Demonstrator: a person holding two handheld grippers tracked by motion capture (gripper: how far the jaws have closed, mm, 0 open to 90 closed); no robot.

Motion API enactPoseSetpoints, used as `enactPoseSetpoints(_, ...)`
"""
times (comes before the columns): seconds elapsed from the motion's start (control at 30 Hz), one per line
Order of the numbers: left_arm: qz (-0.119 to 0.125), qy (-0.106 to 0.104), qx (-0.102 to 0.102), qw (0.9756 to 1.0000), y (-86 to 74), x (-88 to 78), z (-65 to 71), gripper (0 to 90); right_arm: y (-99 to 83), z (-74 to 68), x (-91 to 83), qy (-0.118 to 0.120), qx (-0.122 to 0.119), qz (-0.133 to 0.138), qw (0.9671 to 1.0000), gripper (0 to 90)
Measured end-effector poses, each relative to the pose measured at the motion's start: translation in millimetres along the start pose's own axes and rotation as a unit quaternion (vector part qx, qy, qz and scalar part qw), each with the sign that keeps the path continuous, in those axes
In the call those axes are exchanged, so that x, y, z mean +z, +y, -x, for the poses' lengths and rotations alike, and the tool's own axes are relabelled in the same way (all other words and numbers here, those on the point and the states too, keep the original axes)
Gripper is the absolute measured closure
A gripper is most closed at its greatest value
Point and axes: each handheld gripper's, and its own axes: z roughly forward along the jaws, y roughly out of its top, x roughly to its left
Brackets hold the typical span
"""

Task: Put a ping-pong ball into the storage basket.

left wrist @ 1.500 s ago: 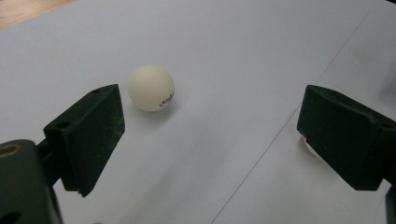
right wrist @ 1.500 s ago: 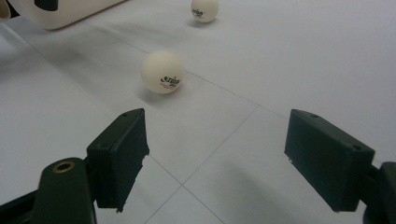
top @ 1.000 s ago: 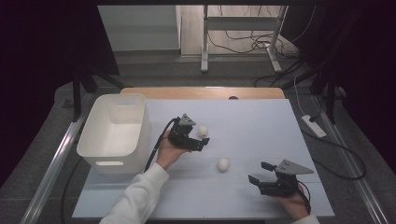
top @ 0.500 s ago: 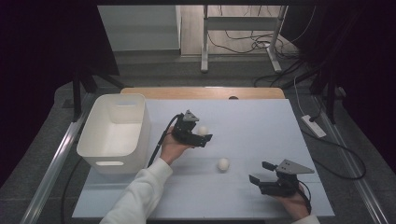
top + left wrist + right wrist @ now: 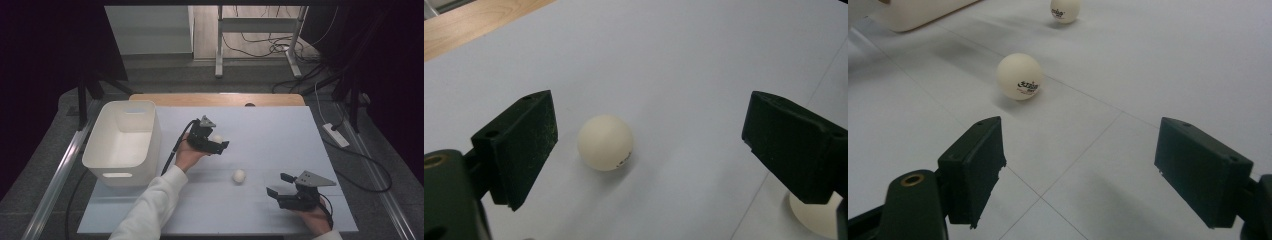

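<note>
**Left gripper closer over far ball**

Moved left gripper (image 5: 220, 142) slightly onward since a second earlier, jaws spread around far ball (image 5: 605, 142), untouched. Kept right gripper (image 5: 281, 184) parked, jaws spread, empty. Counted two white balls, nearer ball (image 5: 239, 175) mid-table (image 5: 280, 130); one white bin (image 5: 125, 142).

Each hand carries a black two-jaw gripper. The left gripper (image 5: 218, 145) has a black cable trailing from its rear and a small grey plate on top. The right gripper (image 5: 278, 185) bears a grey three-cornered plate. The jaws are flat, blocky black pads; a brass-coloured screw hole marks the body. The left arm wears a white sleeve (image 5: 150, 210).
</note>
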Motion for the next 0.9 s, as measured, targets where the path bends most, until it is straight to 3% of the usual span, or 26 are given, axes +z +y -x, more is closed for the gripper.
enactPoseSetpoints(0.4,-0.024,0.007,-0.019,0.9995,-5.1,14.6,-14.9,8.6,0.0,0.3,-0.3,0.0,0.0,0.0,1.0,19.9)
enactPoseSetpoints(0.9,-0.044,0.008,-0.019,0.9988,-6.1,31.4,-22.4,8.6,-0.1,0.7,-0.2,-0.001,0.0,-0.002,1.0,19.9)
